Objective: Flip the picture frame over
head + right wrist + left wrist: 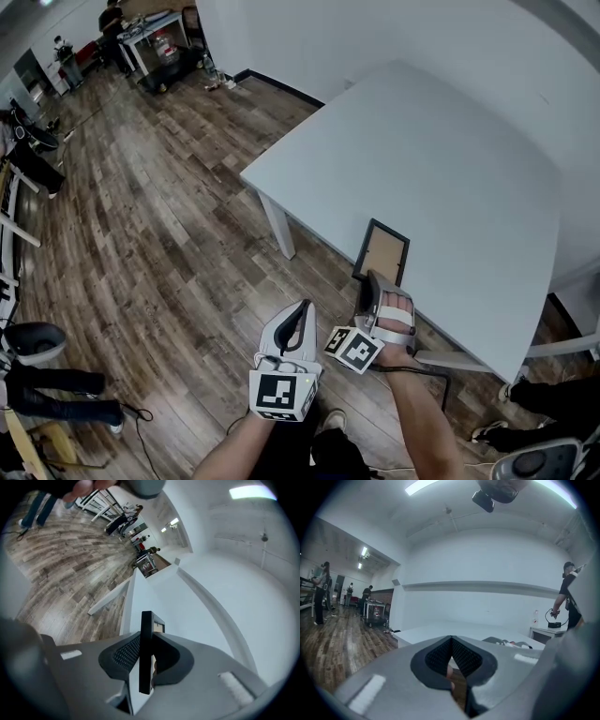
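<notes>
Two ribbed pads [123, 657] of the right gripper [374, 292] clench the near edge of the frame [382, 251]. In the right gripper view the frame's black rim stands edge-on between the jaws, with a sliver of tan beyond it. The black border holds a tan panel [385, 257], which faces up in the head view. A hand [396, 317] wraps the right gripper from behind, and the marker cube [353, 349] sits just below it.

The left gripper [296, 326] has its pads [437, 657] pressed against each other, closed on themselves. It hangs just beside the right gripper, off the table's edge and above the floor [159, 244].

The frame sits at the near edge of the white table [431, 159], its far end over the tabletop. Whether it lies flat or is tipped up cannot be told.

Wood planks run from under the table to the far corner of the room, where a person [112, 23] stands by a cart [159, 37]. In the left gripper view another person [568, 597] stands at the right beside a small white stand [547, 631].
</notes>
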A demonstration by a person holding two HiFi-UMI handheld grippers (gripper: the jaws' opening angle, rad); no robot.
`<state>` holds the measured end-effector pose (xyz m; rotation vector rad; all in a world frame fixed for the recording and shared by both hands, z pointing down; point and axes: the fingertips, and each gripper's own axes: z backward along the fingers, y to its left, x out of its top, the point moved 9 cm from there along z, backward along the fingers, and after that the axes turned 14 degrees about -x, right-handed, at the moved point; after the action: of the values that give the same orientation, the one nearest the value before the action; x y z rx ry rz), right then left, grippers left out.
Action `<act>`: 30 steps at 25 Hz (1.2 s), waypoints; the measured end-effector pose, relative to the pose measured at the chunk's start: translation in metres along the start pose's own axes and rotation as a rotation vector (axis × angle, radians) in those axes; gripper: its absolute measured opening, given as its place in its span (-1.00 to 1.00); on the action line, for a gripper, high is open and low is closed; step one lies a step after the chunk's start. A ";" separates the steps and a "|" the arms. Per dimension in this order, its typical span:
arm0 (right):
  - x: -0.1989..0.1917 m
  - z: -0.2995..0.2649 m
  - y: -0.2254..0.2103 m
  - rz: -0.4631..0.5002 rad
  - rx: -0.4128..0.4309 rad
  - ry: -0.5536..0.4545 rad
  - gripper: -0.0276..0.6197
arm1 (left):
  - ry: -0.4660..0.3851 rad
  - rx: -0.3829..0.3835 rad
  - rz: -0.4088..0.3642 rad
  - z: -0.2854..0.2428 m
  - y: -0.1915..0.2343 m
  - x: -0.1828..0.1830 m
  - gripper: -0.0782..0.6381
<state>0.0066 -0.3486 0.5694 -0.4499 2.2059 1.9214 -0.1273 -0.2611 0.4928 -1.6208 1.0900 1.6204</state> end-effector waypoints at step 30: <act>-0.061 0.019 -0.119 -1.340 0.062 0.029 -0.63 | -0.013 0.012 -0.023 -0.002 0.000 0.018 -0.78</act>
<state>0.1034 -0.3375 0.4758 -1.4367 1.2446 1.0470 -0.1276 -0.2649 0.4754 -1.6072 1.0686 1.6050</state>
